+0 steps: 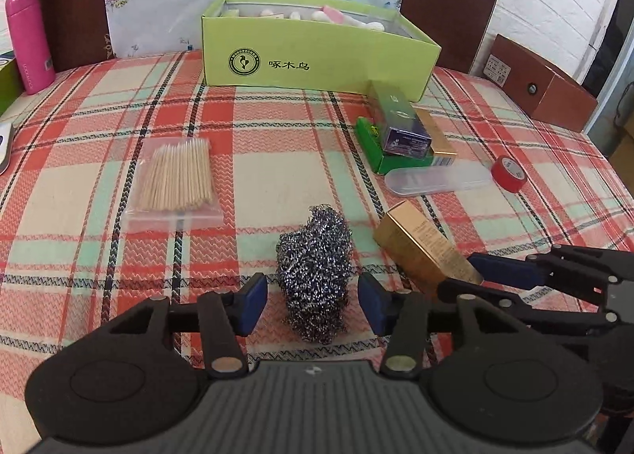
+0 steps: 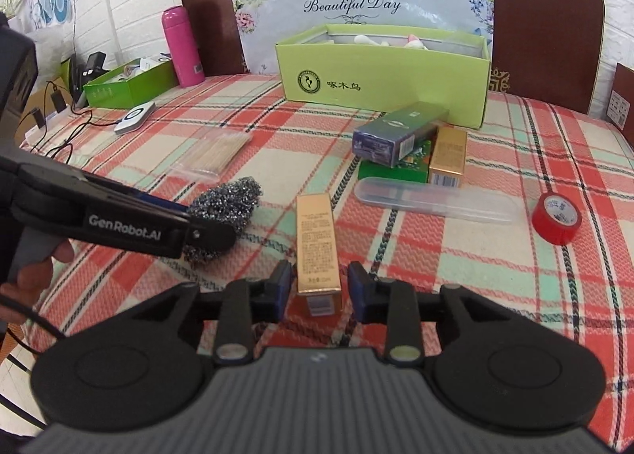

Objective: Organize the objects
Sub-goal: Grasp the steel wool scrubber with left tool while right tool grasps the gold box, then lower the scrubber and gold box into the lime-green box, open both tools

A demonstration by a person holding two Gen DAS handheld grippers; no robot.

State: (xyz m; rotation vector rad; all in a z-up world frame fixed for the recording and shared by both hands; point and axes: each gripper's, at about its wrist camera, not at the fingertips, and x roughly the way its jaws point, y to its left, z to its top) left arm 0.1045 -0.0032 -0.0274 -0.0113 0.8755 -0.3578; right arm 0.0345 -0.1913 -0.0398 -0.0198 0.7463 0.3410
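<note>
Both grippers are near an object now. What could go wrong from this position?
1. The steel scrubber sits between the left hand-held gripper's pads, apparently untouched; being springy, it may snag or slip out.
2. The right hand-held gripper straddles only the near end of the gold box, so it may tilt when lifted.

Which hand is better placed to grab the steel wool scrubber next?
Left. The left gripper already straddles the steel wool scrubber, one pad on each side with small gaps showing. The right gripper is busy straddling the gold box beside it.
</note>
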